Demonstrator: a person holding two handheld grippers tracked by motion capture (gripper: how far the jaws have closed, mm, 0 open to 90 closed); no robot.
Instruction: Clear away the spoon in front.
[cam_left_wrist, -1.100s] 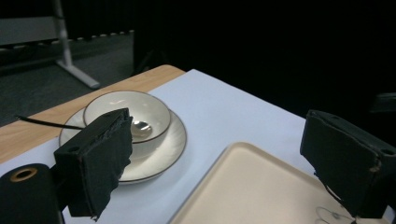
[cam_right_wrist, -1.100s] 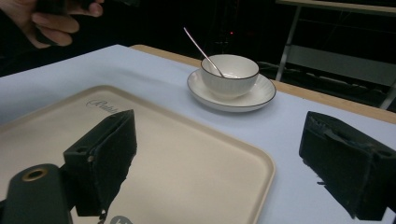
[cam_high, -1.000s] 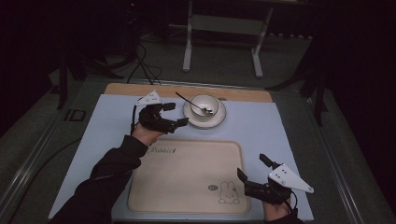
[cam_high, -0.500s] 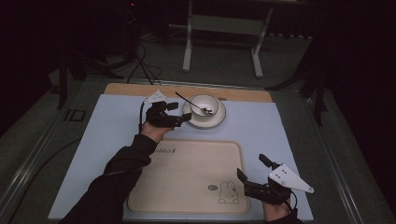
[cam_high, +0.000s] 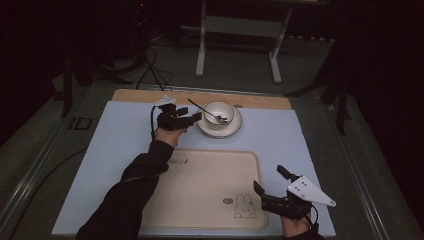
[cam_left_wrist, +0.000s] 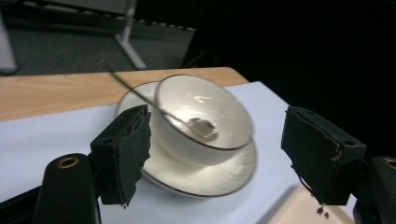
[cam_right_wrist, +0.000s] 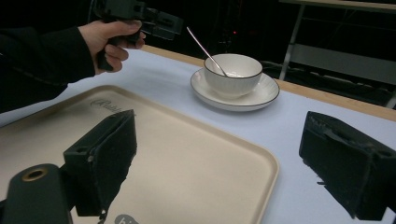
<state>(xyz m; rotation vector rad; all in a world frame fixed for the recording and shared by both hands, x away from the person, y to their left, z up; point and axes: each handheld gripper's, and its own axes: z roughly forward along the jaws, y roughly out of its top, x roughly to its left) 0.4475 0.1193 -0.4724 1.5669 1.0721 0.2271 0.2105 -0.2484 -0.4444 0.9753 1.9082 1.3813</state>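
Note:
A white bowl (cam_high: 221, 111) with a dark rim stands on a white saucer (cam_high: 220, 129) at the far middle of the pale blue mat. A metal spoon (cam_high: 200, 107) leans in the bowl, handle up to the left. My left gripper (cam_high: 194, 119) hovers just left of the saucer, pointing at it. In the left gripper view its jaws frame the bowl (cam_left_wrist: 205, 112) and saucer (cam_left_wrist: 196, 179) without touching them. They have just been closing and still stand apart. My right gripper (cam_high: 270, 181) rests open at the near right corner of the beige tray (cam_high: 200, 190).
A wooden board edge (cam_high: 260, 100) runs behind the mat. The tray carries a rabbit print (cam_high: 243, 206) near its right corner. A metal stand (cam_high: 240, 30) stands on the floor beyond the table. Bare mat (cam_high: 300, 140) lies right of the saucer.
The left gripper has moved right and lower, up to the saucer's left edge. The right gripper has kept still.

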